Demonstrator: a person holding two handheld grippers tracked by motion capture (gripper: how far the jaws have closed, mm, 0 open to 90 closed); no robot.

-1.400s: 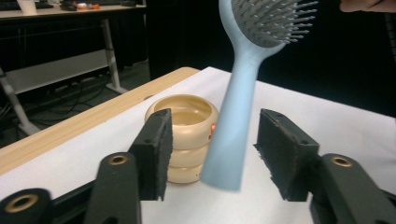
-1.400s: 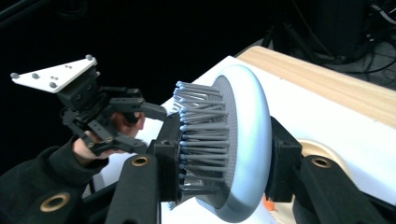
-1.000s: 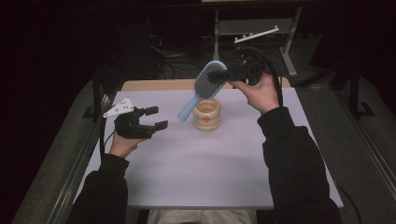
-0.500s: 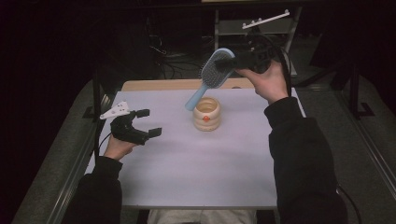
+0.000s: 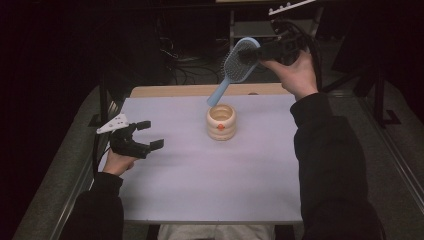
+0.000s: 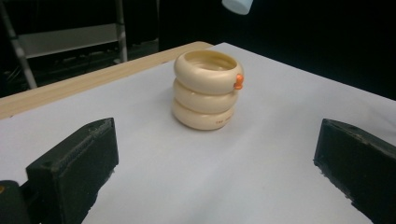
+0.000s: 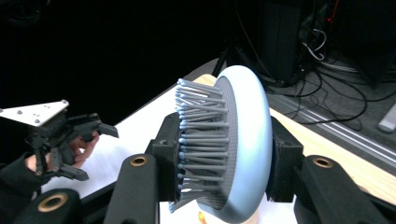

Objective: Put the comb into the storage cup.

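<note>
Claw news first: the right claw (image 5: 260, 50) clamps the blue hairbrush (image 5: 235, 67) by its bristled head, handle angling down toward the cream ringed holder (image 5: 221, 121) mid-counter (image 5: 200, 190). The grip sits on springy bristles, so the brush could twist or slip and the handle tip could clip the holder's rim and tip it. The left claw (image 5: 145, 135) waits wide and empty, well to the side, bracing nothing.

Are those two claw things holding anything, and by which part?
The right gripper clamps the blue hairbrush by its head, one jaw on the bristles, one on the back. The left gripper is open and holds nothing.
</note>
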